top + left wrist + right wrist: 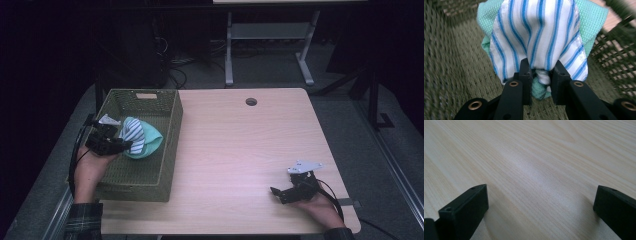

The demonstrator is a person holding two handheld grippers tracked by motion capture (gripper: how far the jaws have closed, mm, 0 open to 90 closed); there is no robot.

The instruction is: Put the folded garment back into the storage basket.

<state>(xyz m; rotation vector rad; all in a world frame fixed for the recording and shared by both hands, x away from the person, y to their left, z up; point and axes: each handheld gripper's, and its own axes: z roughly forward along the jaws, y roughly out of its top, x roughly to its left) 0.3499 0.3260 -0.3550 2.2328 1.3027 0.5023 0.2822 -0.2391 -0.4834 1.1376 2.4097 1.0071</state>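
The left gripper (541,72) is clenched on a bunched striped cloth (537,35) with a green cloth (591,20) behind it, over the basket (167,150) at the table's (240,145) left edge. The right gripper (281,193) rests released near the front right corner. The cloths' lower folds are hidden.

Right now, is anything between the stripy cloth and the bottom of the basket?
Nothing visible blocks it. The left claw grips the striped cloth bundled with a green cloth, already inside the basket, with bare woven floor beneath.
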